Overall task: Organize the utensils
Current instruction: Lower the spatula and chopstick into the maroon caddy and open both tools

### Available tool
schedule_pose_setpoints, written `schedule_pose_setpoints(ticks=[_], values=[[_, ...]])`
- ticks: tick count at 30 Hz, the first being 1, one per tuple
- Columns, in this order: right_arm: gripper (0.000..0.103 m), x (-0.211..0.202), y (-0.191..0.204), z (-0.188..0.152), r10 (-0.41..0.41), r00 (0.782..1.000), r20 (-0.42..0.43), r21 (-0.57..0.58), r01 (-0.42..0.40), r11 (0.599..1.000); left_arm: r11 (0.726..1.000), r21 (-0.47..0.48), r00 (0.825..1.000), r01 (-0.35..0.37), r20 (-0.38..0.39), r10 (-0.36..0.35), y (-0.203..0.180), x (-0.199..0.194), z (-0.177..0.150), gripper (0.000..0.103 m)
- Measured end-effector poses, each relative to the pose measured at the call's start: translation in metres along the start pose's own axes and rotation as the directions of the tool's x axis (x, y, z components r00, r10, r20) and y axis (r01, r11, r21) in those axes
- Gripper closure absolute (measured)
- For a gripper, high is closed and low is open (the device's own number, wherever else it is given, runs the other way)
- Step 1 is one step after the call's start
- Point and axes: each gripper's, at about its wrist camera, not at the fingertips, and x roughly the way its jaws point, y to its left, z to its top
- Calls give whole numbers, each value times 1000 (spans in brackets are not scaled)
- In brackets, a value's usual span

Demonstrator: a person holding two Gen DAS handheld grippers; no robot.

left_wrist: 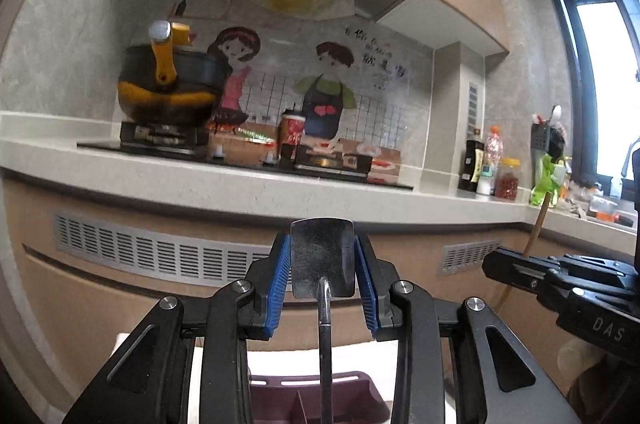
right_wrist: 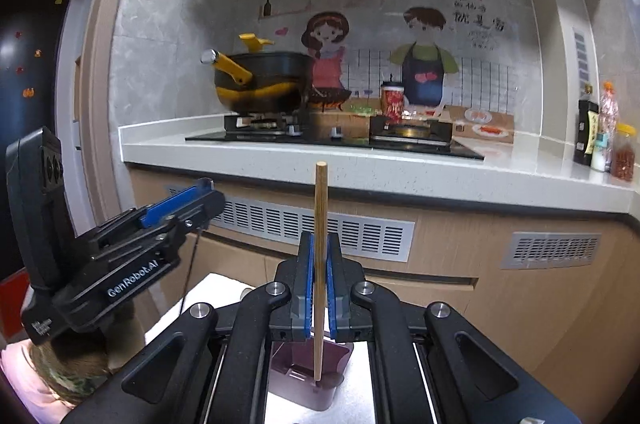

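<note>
1. Your left gripper (left_wrist: 322, 264) points level at the counter (left_wrist: 256, 183). Its blue pads are part-way apart and clamp the edges of a metal spatula (left_wrist: 322, 256), blade up at 12 o'clock, with its dark handle dropping to 6 o'clock.
2. Your right gripper (right_wrist: 319, 284) tips slightly down. Its pads are pressed nearly together on a wooden chopstick (right_wrist: 320, 224), which stands upright, its top at 12 o'clock level with the counter edge.
3. In the left view, your right gripper sits at 3 o'clock. In the right view, your left gripper sits at 9 o'clock. The two are well apart.
4. A purple holder (right_wrist: 312, 380) stands on a white surface (right_wrist: 360, 376) at 6 o'clock under both grippers. The chopstick's lower end is over or inside the holder; you cannot tell whether it touches the bottom. In the left view, the spatula handle runs down in front of the holder.
5. A black-and-yellow pot (left_wrist: 168, 91) sits on the stove (right_wrist: 320, 135) at 10 o'clock.
6. Bottles and jars (left_wrist: 492, 167) stand at 3 o'clock. Their labels are too blurred to read.
7. The holder's far compartments are hidden behind the gripper bodies.
</note>
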Motion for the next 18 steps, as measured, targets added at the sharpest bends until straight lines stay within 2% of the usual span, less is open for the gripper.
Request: schedule_pose_setpoints(ticks=[4,12,17,18], values=[[97,38,-3,-12,6,998,-55,22,-5,1000,1000,2,1000,4,-16,-4,8,34,-16,70],[97,91,-6,-46,4,989,-150,35,2,999,1000,-27,1000,0,-20,-1,27,73,-62,70],[97,112,-3,-66,22,979,-203,31,-16,999,999,-46,995,-18,-94,13,40,87,-92,68],[90,114,-4,-69,28,977,-213,33,-22,999,998,-52,993,-20,-117,13,43,87,-97,62]])
